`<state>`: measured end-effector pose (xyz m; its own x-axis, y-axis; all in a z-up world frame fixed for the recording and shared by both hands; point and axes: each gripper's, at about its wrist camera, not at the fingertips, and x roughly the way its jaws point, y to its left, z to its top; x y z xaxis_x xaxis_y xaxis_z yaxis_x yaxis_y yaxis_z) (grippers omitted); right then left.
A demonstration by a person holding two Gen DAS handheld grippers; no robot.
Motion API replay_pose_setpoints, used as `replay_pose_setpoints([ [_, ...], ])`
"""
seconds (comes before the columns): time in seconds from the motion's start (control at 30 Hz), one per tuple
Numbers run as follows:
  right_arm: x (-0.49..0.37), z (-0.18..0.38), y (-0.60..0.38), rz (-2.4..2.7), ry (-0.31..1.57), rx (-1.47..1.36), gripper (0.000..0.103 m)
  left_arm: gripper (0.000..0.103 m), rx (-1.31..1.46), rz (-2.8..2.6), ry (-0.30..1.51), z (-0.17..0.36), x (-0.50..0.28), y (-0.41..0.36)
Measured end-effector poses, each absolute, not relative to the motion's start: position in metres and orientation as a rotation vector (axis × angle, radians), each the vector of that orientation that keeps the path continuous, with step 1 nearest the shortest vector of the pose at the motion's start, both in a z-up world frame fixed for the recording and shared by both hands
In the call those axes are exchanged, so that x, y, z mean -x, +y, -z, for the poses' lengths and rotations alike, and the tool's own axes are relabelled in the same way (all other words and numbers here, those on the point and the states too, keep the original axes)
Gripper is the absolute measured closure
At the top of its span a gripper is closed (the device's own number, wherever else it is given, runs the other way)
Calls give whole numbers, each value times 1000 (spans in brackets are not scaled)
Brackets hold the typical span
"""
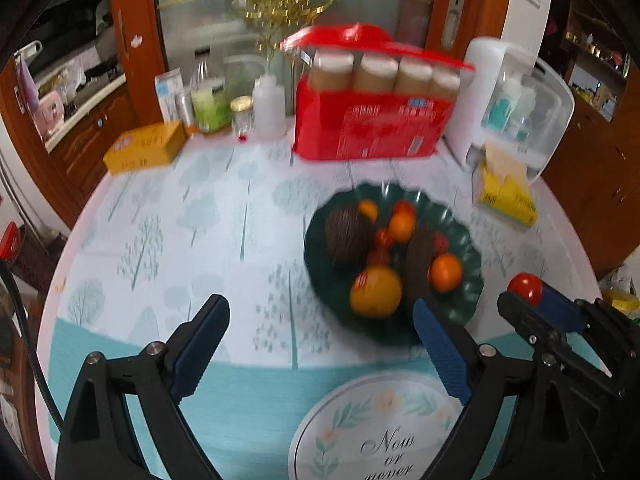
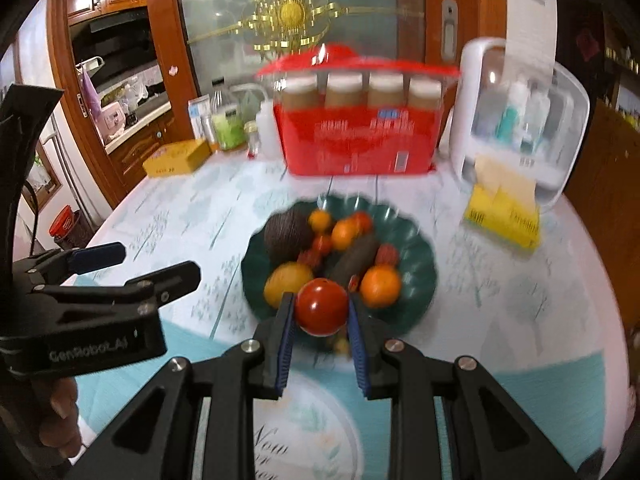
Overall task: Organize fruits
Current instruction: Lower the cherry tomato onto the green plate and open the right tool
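Note:
A dark green scalloped plate on the table holds oranges, a yellow fruit, a brown round fruit, a dark long fruit and small red ones. My right gripper is shut on a red tomato just in front of the plate's near rim; it shows at the right of the left wrist view with the tomato. My left gripper is open and empty, near the plate's left front; it also shows in the right wrist view.
A red box of jars stands behind the plate. A white plastic case and a yellow packet are at the back right. A yellow box and bottles are at the back left. The tablecloth covers a round table.

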<state>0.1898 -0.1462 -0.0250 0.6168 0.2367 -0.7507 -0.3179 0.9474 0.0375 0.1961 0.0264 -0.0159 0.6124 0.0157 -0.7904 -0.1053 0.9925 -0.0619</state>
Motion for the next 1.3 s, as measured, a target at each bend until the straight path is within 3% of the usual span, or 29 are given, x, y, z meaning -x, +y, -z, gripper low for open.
replay_pose_setpoints([
  [0.27,-240,8,-146,-293,797,147,77,3,64,-87,847,-6,-236,21],
  [0.8,-305,78,-129,-311,942,157,77,3,46,-111,971,63,-285,31],
  [1.13,-311,96,-121,-307,965,189,76,3,64,-114,999,77,-291,37],
  [1.23,-312,97,-121,-314,971,184,74,3,70,-117,1001,77,-290,39],
  [1.3,-312,96,-121,-315,968,184,65,3,73,-121,1003,76,-289,41],
])
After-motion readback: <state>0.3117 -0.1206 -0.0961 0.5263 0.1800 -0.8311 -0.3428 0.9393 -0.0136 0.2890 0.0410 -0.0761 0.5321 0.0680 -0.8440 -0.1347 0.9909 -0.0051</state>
